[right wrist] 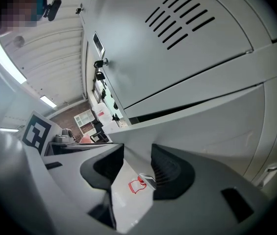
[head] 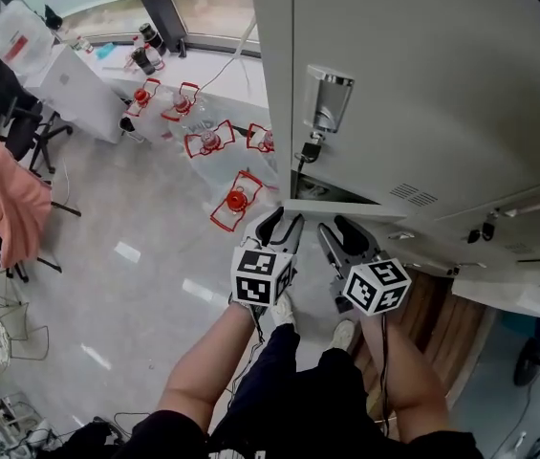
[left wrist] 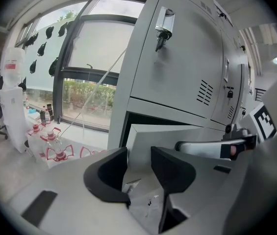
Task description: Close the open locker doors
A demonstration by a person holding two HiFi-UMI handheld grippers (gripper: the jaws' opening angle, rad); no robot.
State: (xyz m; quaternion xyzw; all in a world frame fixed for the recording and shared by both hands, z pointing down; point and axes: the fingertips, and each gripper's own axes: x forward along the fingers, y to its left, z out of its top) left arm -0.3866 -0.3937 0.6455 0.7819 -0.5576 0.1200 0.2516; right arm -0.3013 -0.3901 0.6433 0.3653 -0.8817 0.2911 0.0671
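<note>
The open locker door (head: 346,208) stands out from the bottom row of the lockers (head: 442,84), just below a shut door with a keyed latch (head: 327,98). The left gripper (head: 284,226) is at the open door's near edge with its fingers (left wrist: 111,173) apart, the door panel showing beyond the gap. The right gripper (head: 341,237) is just beside it at the same door, its fingers (right wrist: 170,173) also apart and clamped on nothing. Red-framed bottles (head: 236,199) lie on the floor left of the door
</note>
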